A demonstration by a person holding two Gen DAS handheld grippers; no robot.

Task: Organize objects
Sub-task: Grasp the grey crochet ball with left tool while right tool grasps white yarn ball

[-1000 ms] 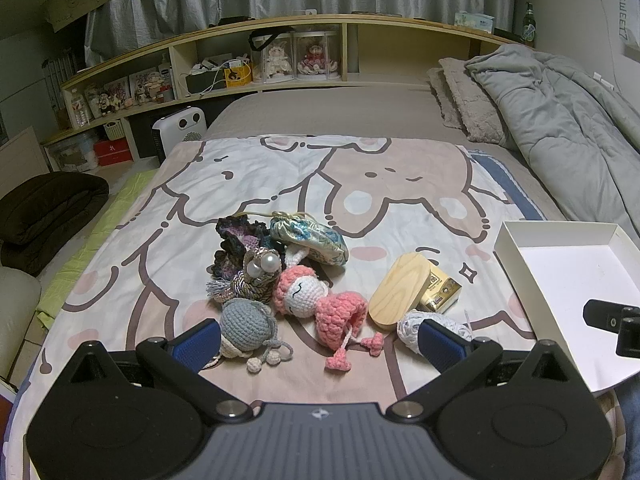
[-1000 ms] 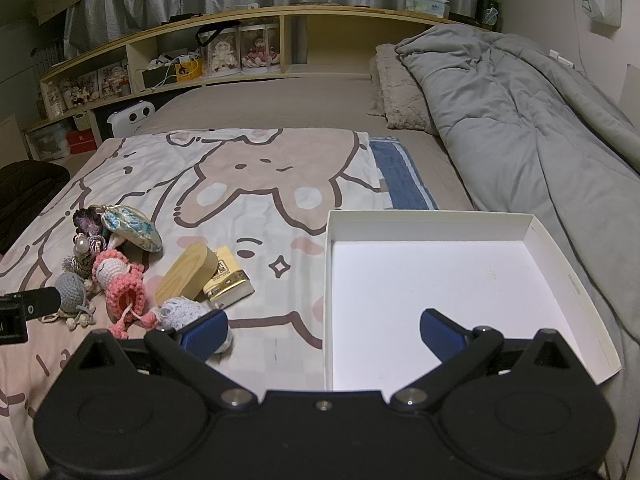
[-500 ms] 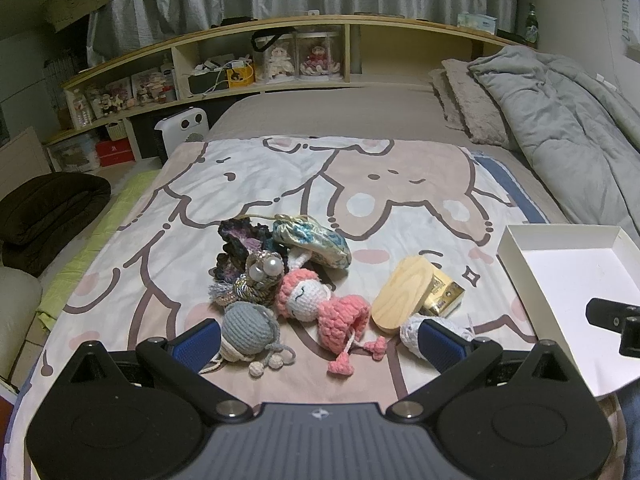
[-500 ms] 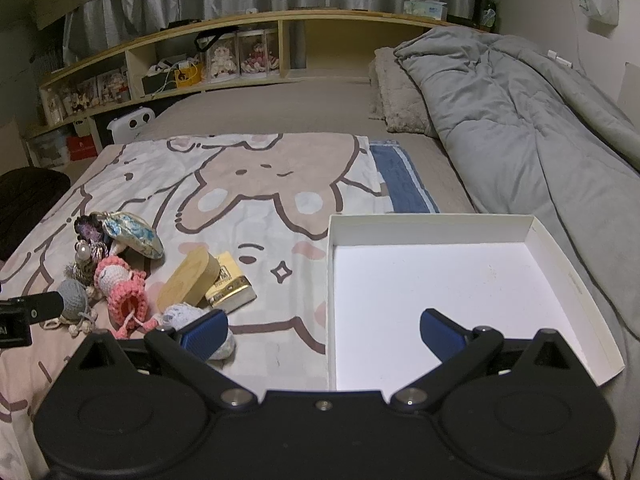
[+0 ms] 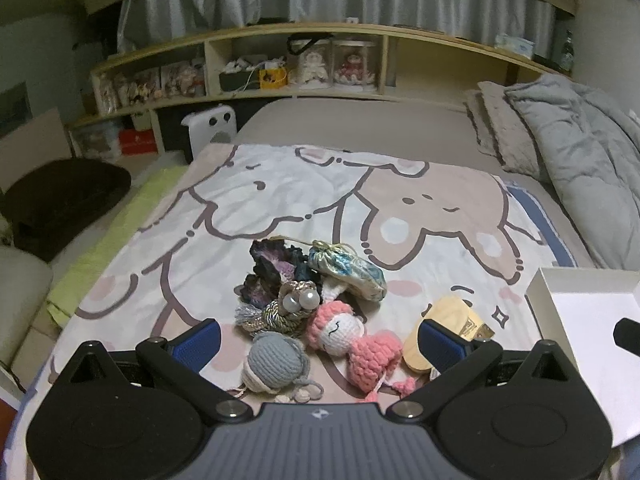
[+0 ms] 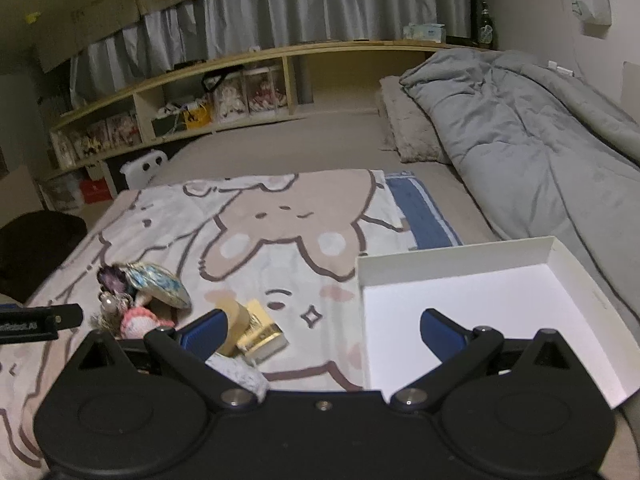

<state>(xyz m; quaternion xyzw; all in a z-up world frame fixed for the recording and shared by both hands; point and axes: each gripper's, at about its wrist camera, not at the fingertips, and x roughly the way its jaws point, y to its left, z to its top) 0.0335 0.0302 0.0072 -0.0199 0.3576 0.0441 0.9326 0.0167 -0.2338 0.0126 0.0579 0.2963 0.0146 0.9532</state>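
Note:
A heap of small things lies on the cartoon blanket: a grey crochet ball, a pink crochet doll, a pearl tassel charm, a dark purple flower, a blue-patterned pouch, a wooden oval piece and a gold box. My left gripper hangs open just above the ball and doll. An empty white tray lies to the right. My right gripper is open over the tray's left edge, with a white crochet piece below its left finger.
A grey duvet and pillows fill the right side of the bed. A wooden headboard shelf with dolls and clutter runs along the back. A dark cushion and a white heater stand off the bed's left side.
My left gripper has dropped and moved forward towards the heap, so the toys now sit between its fingers. My right gripper has tilted and shifted left, towards the tray's left edge.

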